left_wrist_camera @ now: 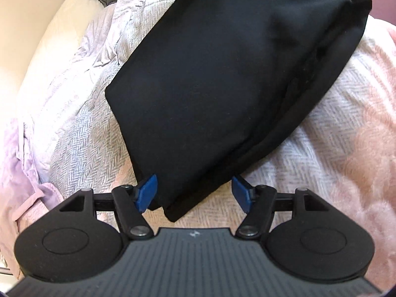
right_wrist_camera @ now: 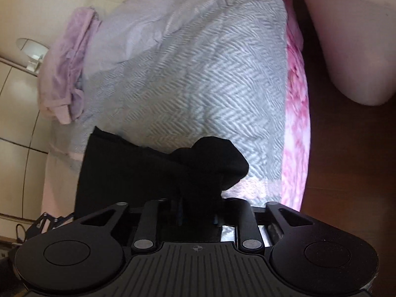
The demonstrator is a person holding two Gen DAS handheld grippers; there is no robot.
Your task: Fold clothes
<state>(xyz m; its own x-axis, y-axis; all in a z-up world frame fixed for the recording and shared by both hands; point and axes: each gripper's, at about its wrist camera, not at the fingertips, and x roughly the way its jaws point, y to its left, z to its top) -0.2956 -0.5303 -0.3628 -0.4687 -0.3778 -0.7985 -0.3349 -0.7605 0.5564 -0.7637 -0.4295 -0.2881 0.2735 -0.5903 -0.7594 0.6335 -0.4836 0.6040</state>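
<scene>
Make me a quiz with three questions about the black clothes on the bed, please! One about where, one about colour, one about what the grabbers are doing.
1. Where does the black garment lie?
A. on the herringbone blanket
B. on the floor
C. in a basket

2. What colour are the left gripper pads?
A. red
B. blue
C. yellow

3. What is the right gripper doing?
A. hanging open over bare blanket
B. shut on black cloth
C. holding a pillow

Answers:
1 A, the left wrist view shows the garment spread across the grey-and-white blanket on the bed.
2 B, both pads beside the garment's near corner are blue, and they stand apart, not pinching.
3 B, the right wrist view shows bunched black cloth rising from between the closed fingers.
</scene>
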